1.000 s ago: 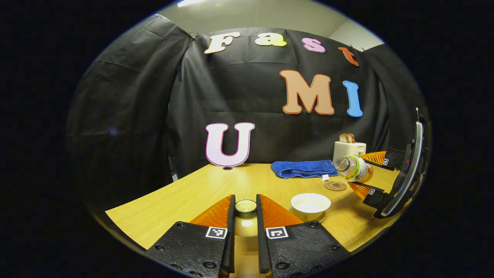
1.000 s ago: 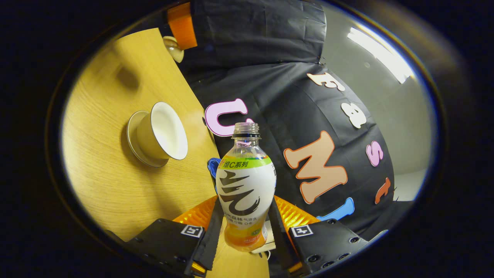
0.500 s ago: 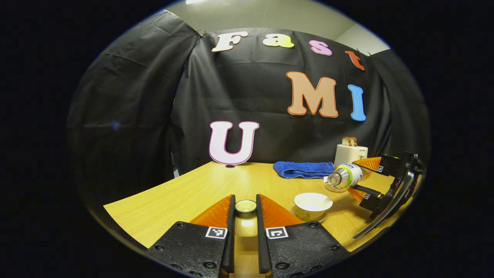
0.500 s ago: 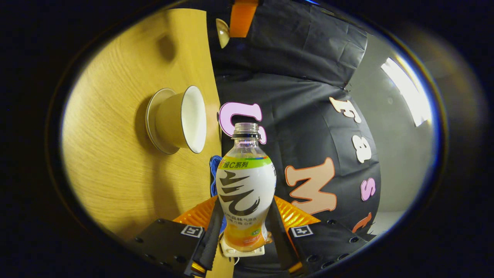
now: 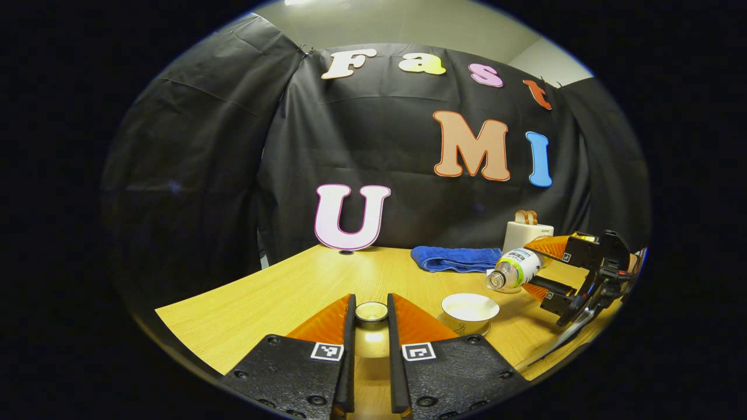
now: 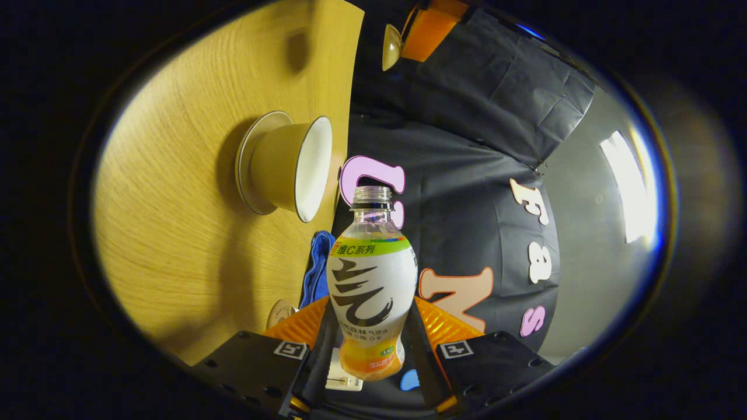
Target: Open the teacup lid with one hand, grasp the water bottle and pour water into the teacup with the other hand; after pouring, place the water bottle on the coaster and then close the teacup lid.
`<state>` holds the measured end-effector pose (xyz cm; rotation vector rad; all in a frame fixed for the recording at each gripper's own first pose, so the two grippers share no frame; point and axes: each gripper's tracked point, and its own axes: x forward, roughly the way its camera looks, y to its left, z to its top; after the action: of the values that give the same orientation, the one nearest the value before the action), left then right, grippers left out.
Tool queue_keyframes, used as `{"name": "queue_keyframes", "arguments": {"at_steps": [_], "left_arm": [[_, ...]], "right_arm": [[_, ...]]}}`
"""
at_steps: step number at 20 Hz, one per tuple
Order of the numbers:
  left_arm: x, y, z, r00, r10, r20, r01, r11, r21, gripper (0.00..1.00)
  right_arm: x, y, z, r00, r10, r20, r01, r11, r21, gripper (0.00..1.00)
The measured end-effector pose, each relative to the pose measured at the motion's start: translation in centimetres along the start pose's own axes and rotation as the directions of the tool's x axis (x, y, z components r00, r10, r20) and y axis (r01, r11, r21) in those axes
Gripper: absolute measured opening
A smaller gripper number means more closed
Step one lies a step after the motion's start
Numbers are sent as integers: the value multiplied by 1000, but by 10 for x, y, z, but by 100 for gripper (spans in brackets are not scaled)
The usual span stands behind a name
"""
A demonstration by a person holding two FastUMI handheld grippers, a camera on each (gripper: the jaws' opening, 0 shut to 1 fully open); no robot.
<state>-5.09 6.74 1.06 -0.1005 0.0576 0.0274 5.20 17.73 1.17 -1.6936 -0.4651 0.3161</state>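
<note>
My left gripper [image 5: 372,326] is shut on the pale teacup lid [image 5: 372,339], held up at the table's near side, its knob ring between the fingertips. To its right the white open teacup [image 5: 470,307] stands on its saucer. My right gripper [image 5: 554,273] holds the capless water bottle [image 5: 517,268] tipped almost level, mouth toward the cup and a little above its right rim. In the right gripper view the gripper [image 6: 370,326] is shut on the bottle [image 6: 372,286]. The teacup [image 6: 292,163] lies beyond the mouth, and the lid [image 6: 391,46] shows far off.
A folded blue towel [image 5: 458,258] lies at the back of the wooden table [image 5: 280,291], with a white toaster [image 5: 528,233] to its right. A round cork coaster [image 6: 282,312] sits on the table by the towel [image 6: 318,271], behind the bottle.
The right gripper has rolled further and come lower, bringing the bottle's mouth down and closer to the teacup. The left gripper with the lid has stayed in place.
</note>
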Motion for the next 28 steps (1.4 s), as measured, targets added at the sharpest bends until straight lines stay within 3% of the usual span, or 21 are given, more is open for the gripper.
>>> {"name": "queue_keyframes", "arguments": {"at_steps": [9,23,28], "left_arm": [[-1,0,-3,1000,-4,-16,3,1000,-31,22],[-2,-9,0,1000,-28,-13,28,999,-27,22],[-2,-15,-1,999,-39,-18,38,999,-32,22]], "right_arm": [[3,-16,8,998,8,65,3,987,-161,67],[11,-23,8,996,14,89,14,952,-305,67],[14,-17,3,996,30,82,-5,956,-293,66]]}}
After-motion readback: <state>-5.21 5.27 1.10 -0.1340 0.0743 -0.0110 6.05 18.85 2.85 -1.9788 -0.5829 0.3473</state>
